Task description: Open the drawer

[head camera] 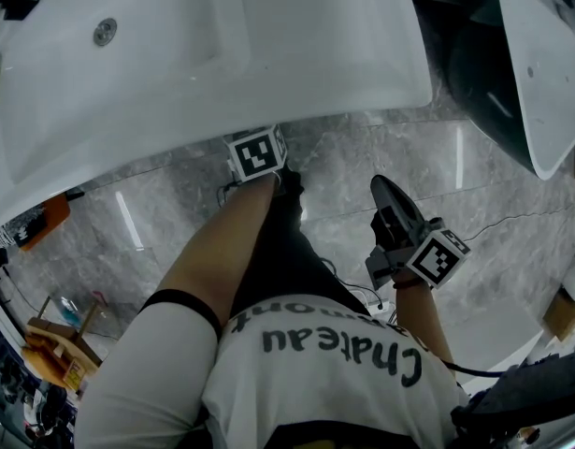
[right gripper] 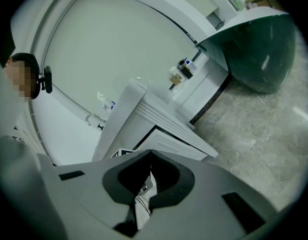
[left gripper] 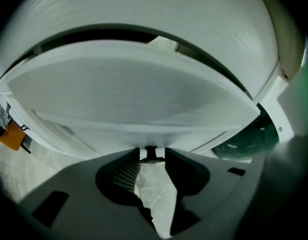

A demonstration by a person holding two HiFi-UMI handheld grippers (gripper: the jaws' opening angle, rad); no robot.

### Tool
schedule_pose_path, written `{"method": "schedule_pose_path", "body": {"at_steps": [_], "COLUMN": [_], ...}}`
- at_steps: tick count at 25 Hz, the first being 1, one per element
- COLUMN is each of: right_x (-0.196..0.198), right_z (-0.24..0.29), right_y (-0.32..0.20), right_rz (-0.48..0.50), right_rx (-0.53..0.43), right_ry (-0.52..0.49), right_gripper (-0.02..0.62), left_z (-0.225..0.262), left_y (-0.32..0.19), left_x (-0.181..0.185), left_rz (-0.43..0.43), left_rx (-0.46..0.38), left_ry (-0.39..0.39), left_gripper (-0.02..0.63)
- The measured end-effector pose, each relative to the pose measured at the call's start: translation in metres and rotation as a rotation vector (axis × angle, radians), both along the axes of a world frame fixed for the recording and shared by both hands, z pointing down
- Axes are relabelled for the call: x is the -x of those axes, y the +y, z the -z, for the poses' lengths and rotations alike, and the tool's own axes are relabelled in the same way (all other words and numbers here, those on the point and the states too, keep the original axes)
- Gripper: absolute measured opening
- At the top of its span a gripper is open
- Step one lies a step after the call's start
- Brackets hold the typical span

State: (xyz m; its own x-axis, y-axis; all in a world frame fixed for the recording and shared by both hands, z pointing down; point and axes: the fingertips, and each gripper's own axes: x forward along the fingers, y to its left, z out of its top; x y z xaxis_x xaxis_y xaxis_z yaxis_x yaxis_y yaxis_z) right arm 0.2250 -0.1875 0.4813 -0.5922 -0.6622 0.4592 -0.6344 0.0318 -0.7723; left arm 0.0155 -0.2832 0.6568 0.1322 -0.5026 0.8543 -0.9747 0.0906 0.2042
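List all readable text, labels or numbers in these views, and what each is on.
"Chateau": on the person's white shirt, upside down in the head view.
"...mont": second line on the same shirt; its start is hidden by a fold.
Small containers on the far ledge in the right gripper view: labels too small to read.

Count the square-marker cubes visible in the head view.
2. One cube tops the left gripper at the basin edge; the other tops the right gripper above the floor.
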Motion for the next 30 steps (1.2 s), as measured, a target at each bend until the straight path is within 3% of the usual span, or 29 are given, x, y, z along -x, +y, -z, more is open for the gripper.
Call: {"method": "schedule_pose_path", "body": {"at_steps": [30], "right_x": [0.0], "right_z": [0.004], "right_y": [0.016], "right_rz": [-0.003], "right_rx": [-0.009], "right_ry": [-0.027], "right_gripper": [0.009], "left_z": [-0.005], "left_y": [0.041], "left_x": [-0.008], "left_rz": [-0.02], "left_rx": [0.032], "left_ry": [0.032], "left_gripper": [0.156]}}
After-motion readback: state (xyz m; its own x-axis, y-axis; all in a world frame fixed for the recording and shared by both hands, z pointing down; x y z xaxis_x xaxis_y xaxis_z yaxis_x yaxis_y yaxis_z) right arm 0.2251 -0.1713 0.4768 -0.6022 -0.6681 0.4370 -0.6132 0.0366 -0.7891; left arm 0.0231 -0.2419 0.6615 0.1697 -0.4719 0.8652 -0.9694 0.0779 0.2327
